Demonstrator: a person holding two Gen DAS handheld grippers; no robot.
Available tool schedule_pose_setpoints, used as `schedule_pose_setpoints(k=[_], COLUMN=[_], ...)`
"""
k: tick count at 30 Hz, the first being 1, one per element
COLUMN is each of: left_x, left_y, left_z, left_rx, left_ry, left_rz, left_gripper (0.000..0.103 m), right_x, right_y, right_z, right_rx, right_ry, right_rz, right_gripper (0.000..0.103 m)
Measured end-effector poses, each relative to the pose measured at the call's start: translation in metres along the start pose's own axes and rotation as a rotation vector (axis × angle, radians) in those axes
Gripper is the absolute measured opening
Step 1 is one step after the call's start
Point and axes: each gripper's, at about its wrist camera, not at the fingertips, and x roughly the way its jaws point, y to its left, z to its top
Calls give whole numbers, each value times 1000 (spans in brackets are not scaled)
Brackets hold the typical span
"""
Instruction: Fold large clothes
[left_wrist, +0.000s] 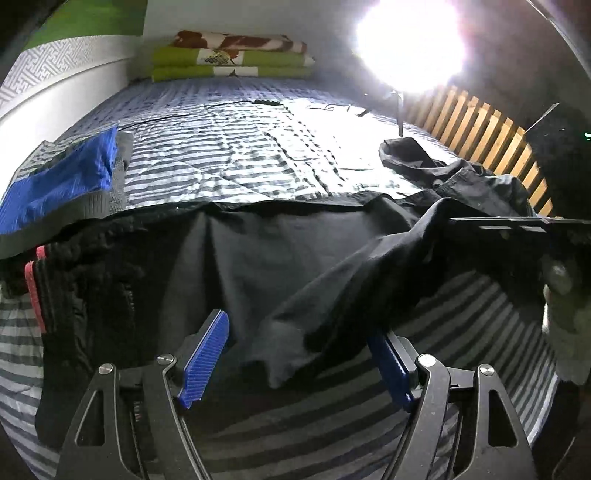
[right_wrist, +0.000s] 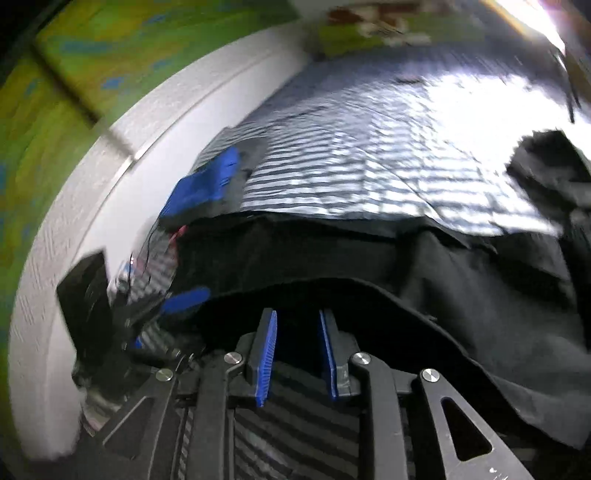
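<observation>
1. Left gripper (left_wrist: 295, 354): black metal linkage arms with triangular cut-outs, round silver pivot screws, ribbed blue finger pads (left_wrist: 205, 354).
2. Right gripper (right_wrist: 298, 354): the same black frame, silver screws, ribbed blue pads (right_wrist: 266, 358).

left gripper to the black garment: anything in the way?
Nothing visible. The left gripper is open right at the black garment, its near fold lying between the blue pads. The folded blue piece sits off to the left on the striped bedspread, clear of the path.
</observation>
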Motion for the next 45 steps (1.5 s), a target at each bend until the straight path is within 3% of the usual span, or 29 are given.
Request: schedule_pose_setpoints(k=[3,6,10,14,19,21,24,25,26,28,31,35,38,40,42,45], left_x=[3,2,-5,-27,-59,-61,-47,-37,-27,-7,0,3,1,-2,-6,-8], left_y=[-5,-9,-10,3,65,88,107,109,109,105,98,97,84,75,62,44], left_z=[-1,-2,-4,-9,-13,-16,-22,-25,-27,-34,-35,-28,-20,-15,-10,-8], left_rx=[24,39,50,53,-128,-204,-259,-254,-239,-168,-102,-98,-72,-58,-53,-26], left_ry=[13,12,7,-14,-76,-76,-37,-9,17,90,112,110,78,48,24,12], left_rz=[4,-1,-16,-28,29,71,72,79,110,235,314,367,402,383,324,262], left_gripper=[79,79,79,79,79,79,79,79,79,79,80,81,81,81,81,81], right_x=[8,23,44,57,57,65,83,89,96,98,77,70,66,41,1,-60], right_y=[26,45,53,47,53,64,77,78,78,76,70,44,43,42,30,-13], right_z=[0,-2,-4,-19,-45,-57,-69,-71,-73,-77,-80,-89,-105,-120,-129,-119], right_rx=[-145,-275,-369,-386,-447,-511,-563,-560,-554,-535,-442,-275,-268,-267,-239,-125], right_ry=[-3,19,61,155,170,156,133,142,161,191,276,330,344,333,247,80], right_rz=[-50,-62,-118,-40,-35,-94,-170,-183,-206,-186,29,101,43,39,19,-138], right_gripper=[28,44,45,45,45,45,44,30,7,3,2,1,4,10,18,21])
